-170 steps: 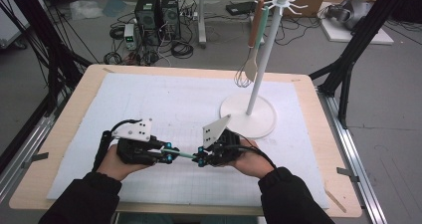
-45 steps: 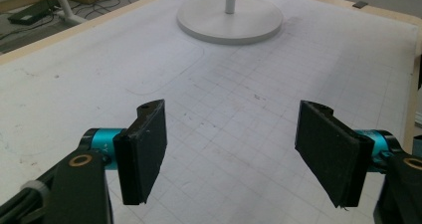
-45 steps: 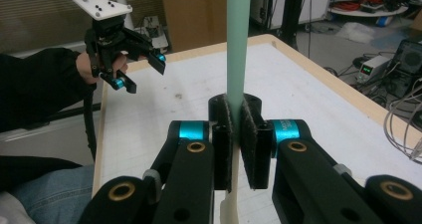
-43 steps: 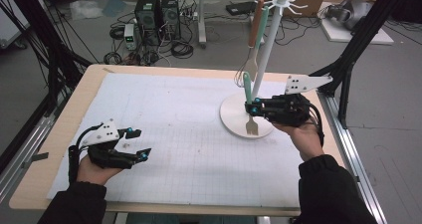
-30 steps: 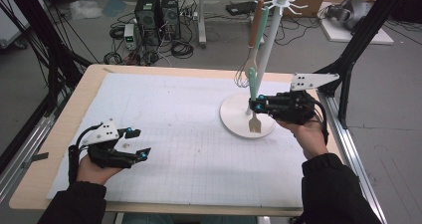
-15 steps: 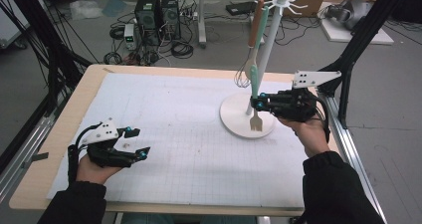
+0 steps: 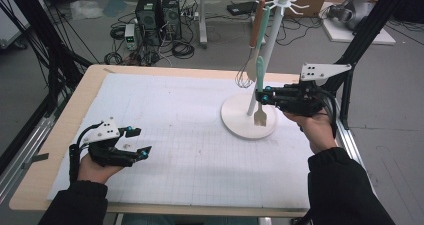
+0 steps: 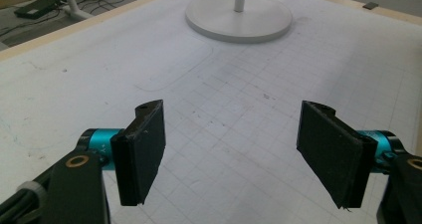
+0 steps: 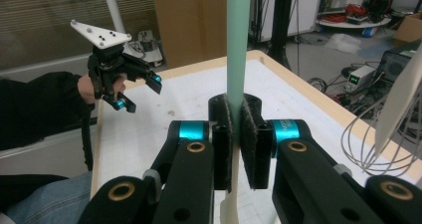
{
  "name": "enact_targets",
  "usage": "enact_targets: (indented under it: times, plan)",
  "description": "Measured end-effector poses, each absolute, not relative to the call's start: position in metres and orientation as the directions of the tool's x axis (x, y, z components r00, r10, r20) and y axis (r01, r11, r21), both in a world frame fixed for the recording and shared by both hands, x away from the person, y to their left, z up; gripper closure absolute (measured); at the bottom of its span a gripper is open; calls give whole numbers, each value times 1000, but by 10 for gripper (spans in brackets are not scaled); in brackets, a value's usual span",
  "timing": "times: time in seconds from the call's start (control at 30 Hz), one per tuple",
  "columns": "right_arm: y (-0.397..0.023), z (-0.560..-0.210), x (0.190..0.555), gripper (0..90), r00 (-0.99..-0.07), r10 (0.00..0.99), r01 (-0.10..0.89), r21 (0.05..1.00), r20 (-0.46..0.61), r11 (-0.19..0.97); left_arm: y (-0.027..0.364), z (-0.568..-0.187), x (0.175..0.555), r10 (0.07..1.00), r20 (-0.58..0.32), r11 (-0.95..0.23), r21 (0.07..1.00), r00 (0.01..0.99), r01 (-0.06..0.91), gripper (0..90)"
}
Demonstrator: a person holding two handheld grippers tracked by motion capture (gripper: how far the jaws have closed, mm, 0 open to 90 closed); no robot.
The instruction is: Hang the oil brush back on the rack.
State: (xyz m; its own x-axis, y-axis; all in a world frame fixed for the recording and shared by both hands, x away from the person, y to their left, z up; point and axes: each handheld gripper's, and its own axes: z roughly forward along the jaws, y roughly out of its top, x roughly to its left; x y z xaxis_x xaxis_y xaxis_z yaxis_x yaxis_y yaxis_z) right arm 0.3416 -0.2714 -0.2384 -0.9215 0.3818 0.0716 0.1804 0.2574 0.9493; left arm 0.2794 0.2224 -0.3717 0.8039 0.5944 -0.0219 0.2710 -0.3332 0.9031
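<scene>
A spatula with a mint-green handle (image 7: 260, 70) and a cream blade (image 7: 259, 117) hangs upright beside the white utensil stand's pole (image 7: 268, 47). My right gripper (image 7: 261, 96) is shut on the handle, its pads pressed on it from both sides in the right gripper view (image 9: 238, 149). The blade hovers just above the stand's round base (image 7: 235, 119). A wire whisk (image 7: 246, 75) with an orange handle hangs from the stand's hooks. My left gripper (image 7: 139, 142) rests at the table's front left, open, nothing between its jaws (image 8: 231, 159).
White gridded mat (image 7: 190, 135) covers the wooden table. The stand's base (image 8: 239, 20) lies far ahead in the left gripper view. Whisk wires (image 9: 368, 139) sit close to the right of my right gripper. Computers and cables lie on the floor beyond the table.
Both grippers held the spatula at the table's front middle earlier. The right one has since carried it to the stand and lifted it slightly. The left gripper has stayed still for the last second.
</scene>
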Motion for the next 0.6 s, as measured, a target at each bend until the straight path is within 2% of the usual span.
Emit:
enact_targets:
  times: [0.6]
  plan:
    - [-279, -230, 353, 843, -899, 431, 191, 955, 78, 225, 226, -373, 277, 597, -18, -336, 902, 802, 270, 277]
